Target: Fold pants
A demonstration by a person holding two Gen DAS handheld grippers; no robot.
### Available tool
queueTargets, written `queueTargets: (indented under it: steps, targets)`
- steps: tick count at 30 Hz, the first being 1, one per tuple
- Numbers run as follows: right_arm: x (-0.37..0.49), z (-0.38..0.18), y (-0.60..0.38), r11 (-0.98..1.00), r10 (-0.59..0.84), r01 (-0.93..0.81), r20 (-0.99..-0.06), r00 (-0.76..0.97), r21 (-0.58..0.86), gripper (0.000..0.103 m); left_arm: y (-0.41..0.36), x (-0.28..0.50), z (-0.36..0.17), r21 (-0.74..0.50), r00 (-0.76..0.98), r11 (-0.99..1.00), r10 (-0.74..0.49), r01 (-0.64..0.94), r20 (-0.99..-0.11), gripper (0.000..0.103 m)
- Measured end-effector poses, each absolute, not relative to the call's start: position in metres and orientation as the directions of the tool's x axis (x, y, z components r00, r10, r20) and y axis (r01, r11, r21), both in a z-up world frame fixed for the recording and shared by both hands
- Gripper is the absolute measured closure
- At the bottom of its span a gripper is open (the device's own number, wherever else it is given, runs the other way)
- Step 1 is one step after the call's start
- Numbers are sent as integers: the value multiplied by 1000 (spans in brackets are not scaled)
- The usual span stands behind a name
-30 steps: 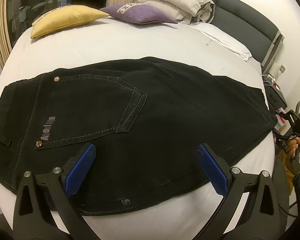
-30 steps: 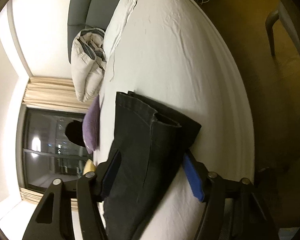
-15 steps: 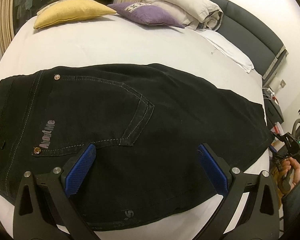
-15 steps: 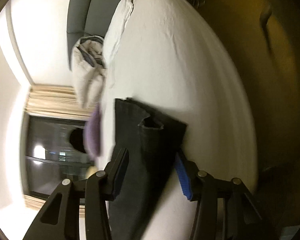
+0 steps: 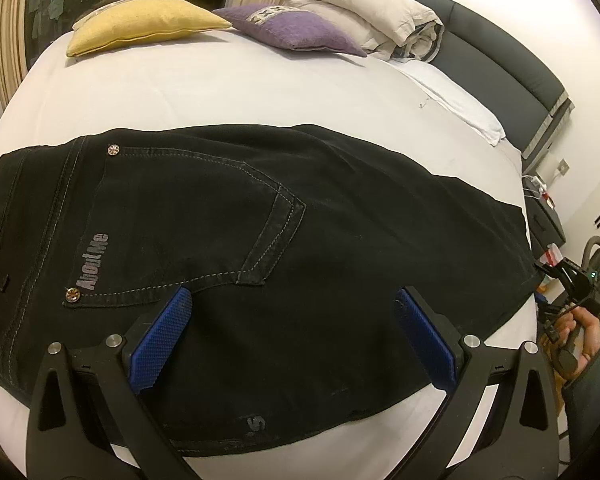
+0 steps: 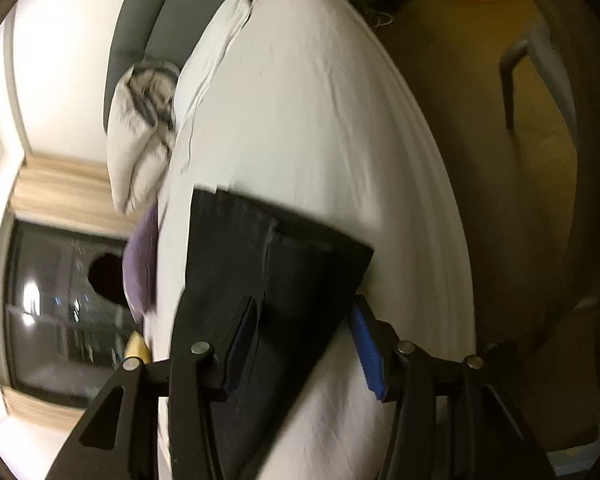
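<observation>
1. Left wrist view: my left gripper [image 5: 292, 336] hangs wide over the pants [image 5: 260, 248], nothing between its blue pads [image 5: 162, 336]. The pants lie flat on the bed [image 5: 220, 92] right ahead of and under my fingers, folded lengthwise, waist off to my left, hems off to my right. The back pocket [image 5: 188, 220] sits just beyond my left pad.

2. Same view: far to my right, my other hand [image 5: 580, 332] holds the right gripper [image 5: 556, 280] at the hem end.

3. Right wrist view: my right gripper [image 6: 300, 340] straddles the hem end of the pants [image 6: 268, 280], jaws about half wide and lately narrowed. This view is blurred; the pads seem beside the cloth, not pressing it.

4. Handling, as I judge it: thick denim, soft but weighty, not slippery. It will sag and drag, so I would pinch both layers at the hem edge, and at the waistband on my left side.
</observation>
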State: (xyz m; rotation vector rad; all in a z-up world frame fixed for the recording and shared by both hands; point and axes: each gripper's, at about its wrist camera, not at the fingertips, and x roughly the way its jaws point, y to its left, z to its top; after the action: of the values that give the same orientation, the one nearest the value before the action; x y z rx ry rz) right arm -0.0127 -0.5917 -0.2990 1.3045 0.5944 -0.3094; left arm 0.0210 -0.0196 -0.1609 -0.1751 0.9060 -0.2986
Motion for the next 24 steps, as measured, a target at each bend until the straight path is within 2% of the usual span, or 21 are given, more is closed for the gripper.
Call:
queueTargets:
  steps: [4, 7, 10, 16, 24]
  targets:
    - [-13, -304, -603, 217, 115, 503, -533, 838, 837, 51, -20, 21, -161, -275, 580, 945, -327, 180, -746, 0]
    - [-18, -305, -609, 240, 131, 487, -525, 841, 840, 78, -20, 21, -161, -273, 580, 945, -326, 179, -746, 0]
    - [-21, -306, -612, 229, 150, 462, -500, 853, 857, 91, -19, 21, -159, -278, 581, 943, -330, 180, -744, 0]
    - [-27, -289, -612, 260, 125, 441, -483, 867, 859, 93, -16, 23, -152, -300, 590, 938, -344, 176, -731, 0]
    - [-14, -265, -602, 443, 81, 473, -559, 825, 762, 94, -25, 34, -147, -309, 585, 931, -361, 192, -726, 0]
